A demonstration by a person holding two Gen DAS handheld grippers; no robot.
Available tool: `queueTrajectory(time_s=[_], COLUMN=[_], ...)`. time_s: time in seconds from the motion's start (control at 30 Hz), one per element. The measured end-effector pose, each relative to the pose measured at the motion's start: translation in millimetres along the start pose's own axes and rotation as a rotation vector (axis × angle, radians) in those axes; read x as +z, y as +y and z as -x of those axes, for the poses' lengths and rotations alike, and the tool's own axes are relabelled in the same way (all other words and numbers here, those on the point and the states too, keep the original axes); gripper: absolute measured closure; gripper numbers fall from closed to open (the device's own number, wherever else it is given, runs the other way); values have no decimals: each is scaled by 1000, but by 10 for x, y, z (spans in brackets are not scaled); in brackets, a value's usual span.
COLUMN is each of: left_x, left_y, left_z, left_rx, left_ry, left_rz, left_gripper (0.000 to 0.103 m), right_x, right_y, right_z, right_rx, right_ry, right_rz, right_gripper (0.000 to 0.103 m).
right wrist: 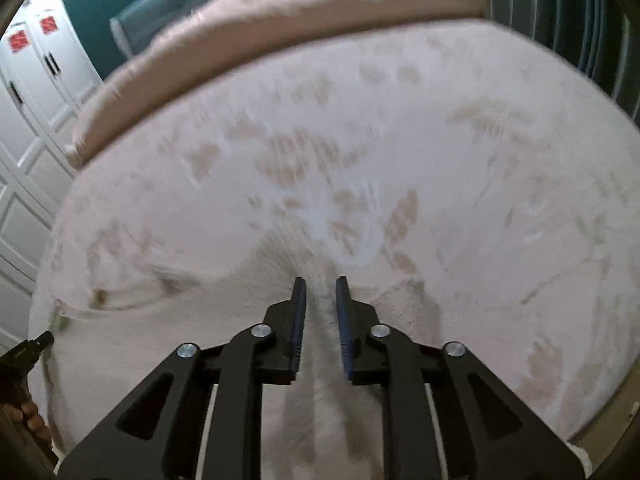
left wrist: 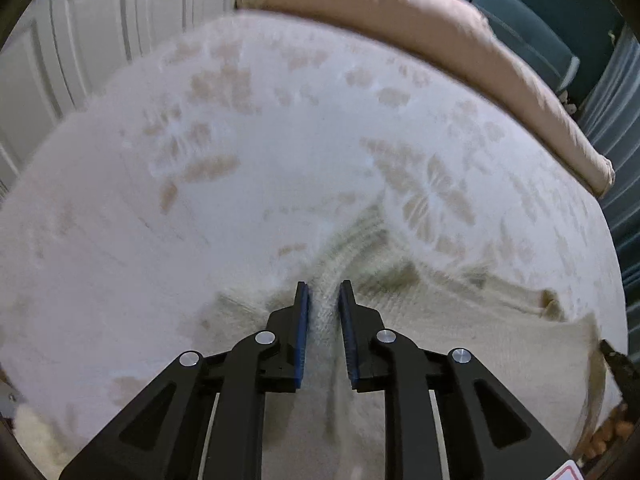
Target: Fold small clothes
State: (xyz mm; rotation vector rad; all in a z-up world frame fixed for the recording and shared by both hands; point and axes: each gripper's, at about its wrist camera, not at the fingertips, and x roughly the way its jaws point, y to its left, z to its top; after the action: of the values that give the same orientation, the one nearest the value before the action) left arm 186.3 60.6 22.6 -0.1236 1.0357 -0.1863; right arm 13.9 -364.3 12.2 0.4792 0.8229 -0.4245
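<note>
A cream knit garment (left wrist: 460, 344) lies on the bed, its fabric bunched up between the fingers of my left gripper (left wrist: 324, 292), which is shut on a ribbed fold of it. In the right wrist view the same cream garment (right wrist: 240, 280) spreads to the left, and my right gripper (right wrist: 320, 286) is shut on another pinched ridge of it. The tip of the right gripper (left wrist: 614, 356) shows at the right edge of the left wrist view, and the left gripper's tip (right wrist: 34, 344) at the left edge of the right wrist view. Both views are motion-blurred.
The bed has a pale bedspread with a tan floral print (left wrist: 224, 128). A long beige bolster pillow (left wrist: 420, 28) lies along the far edge, before a teal headboard (left wrist: 532, 12). White panelled cupboard doors (right wrist: 36, 92) stand at the side.
</note>
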Motion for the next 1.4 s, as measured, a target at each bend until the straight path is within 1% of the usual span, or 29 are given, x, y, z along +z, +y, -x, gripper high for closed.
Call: queueTrajectory(time_s=[0.03, 0.07, 0.1, 0.13, 0.2, 0.23, 0.27, 0.3, 0.33, 0.4, 0.43, 0.5, 0.53, 0.57, 0.6, 0.63, 0.67, 0.7, 0.77, 0.8, 0.87, 0.93, 0.97, 1.03, 1.1, 1.17, 1.23, 1.3, 1.4], left_x=[5, -12, -34, -119, -288, -452, -557, -684, -792, -947, -989, -1019, -1032, -1060, -1091, -1113, -1146, -1163, -1196, -1202, -1219, -1240, -1254, -1258, -1269, -1287, -1306, -1318, -1340], left_y=[-18, -75, -129, -245, -446, -595, -668, -730, -769, -674, -556, -403, -335, -274, -223, -193, -142, -123, -139, -167, -219, -245, -239, -242, -228, -225, -242, -256, -271], left_z=[84, 227, 318, 433, 469, 431, 392, 338, 291, 206, 219, 293, 327, 356, 365, 358, 350, 347, 350, 356, 367, 371, 385, 391, 405, 408, 410, 415, 411], left_rx=[2, -21, -54, -107, -169, -191, -200, -195, -179, -161, -168, -158, -142, -124, -102, -85, -91, -93, -78, -65, -57, -48, -44, -34, -38, -37, -32, -28, -23], left_ry=[-19, -45, -57, -59, -18, 34, 65, 97, 125, 182, 185, 176, 175, 175, 179, 182, 184, 181, 172, 167, 165, 164, 164, 165, 169, 169, 166, 167, 166], left_rz=[-11, -22, -27, -41, -92, -136, -163, -190, -205, -190, -164, -148, -148, -149, -150, -147, -132, -125, -123, -130, -139, -149, -157, -163, -149, -145, -152, -156, -157], left_gripper=[86, 86, 85, 83, 78, 76, 76, 76, 76, 76, 76, 76, 76, 76, 75, 75, 75, 74, 74, 74, 71, 68, 67, 67, 66, 65, 62, 58, 55], right_x=[-26, -82, -159, -248, -609, -738, -886, -999, -1107, -1149, -1137, -1074, -1062, -1047, -1039, -1015, -1011, -1005, -987, -993, -1040, -1128, -1145, -1108, -1054, -1027, -1011, -986, -980], right_y=[100, 255, 403, 565, 980, 1102, 1223, 1286, 1287, 1111, 897, 438, 253, -29, -191, -312, -412, -473, -509, -472, -458, -433, -481, -464, -401, -436, -533, -688, -877], right_z=[122, 231, 302, 346, 351, 331, 316, 305, 285, 258, 260, 334, 381, 461, 523, 574, 676, 751, 807, 801, 753, 544, 541, 629, 766, 858, 951, 984, 958], right_rx=[18, 66, 112, 159, 296, 336, 358, 353, 327, 297, 258, 148, 114, 70, 42, 3, -2, 21, 41, 45, 21, -24, -35, -33, -56, -52, -48, -74, -25], right_ry=[-21, -23, -12, 7, 114, 152, 180, 189, 199, 219, 224, 204, 195, 185, 181, 177, 166, 154, 137, 134, 149, 205, 214, 191, 150, 124, 87, 82, 122], right_rz=[27, 69, 104, 136, 198, 217, 247, 275, 295, 259, 213, 132, 101, 49, 19, -3, -29, -60, -97, -93, -52, -12, -15, -29, -4, -1, -26, -39, -53], right_gripper=[87, 87, 87, 87, 87, 87, 88, 88, 88, 88, 90, 90, 90, 91, 88, 90, 90, 90, 87, 87, 87, 91, 91, 90, 89, 83, 58, 58, 58])
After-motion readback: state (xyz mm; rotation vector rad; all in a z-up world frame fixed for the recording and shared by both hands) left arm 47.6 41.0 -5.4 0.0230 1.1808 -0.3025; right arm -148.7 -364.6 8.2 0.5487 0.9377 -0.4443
